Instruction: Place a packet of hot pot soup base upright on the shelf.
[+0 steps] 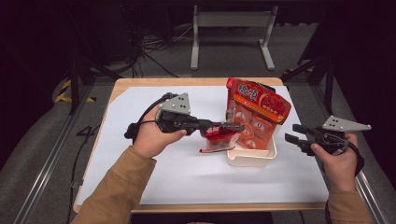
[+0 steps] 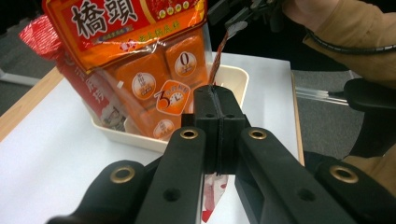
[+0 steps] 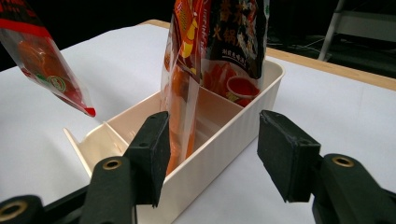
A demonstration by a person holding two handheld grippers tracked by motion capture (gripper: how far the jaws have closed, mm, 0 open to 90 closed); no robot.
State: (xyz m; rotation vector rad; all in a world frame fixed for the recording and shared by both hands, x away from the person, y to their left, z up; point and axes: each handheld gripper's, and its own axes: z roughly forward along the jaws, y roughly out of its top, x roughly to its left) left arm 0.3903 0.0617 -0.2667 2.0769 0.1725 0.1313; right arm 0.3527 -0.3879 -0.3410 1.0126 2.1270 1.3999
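My left gripper is shut on the top edge of a small red snack packet, which hangs just left of a cream divided bin. A large orange bag stands upright in the bin, with a dark bag behind it. My right gripper is open and holds nothing, just right of the bin, jaws pointing at its wall. The red packet hangs over the bin's far end in the right gripper view.
A white sheet covers the wooden table. The bin's near compartments hold nothing. Metal frame rails run along both sides of the table, and cables lie on the floor beyond it.
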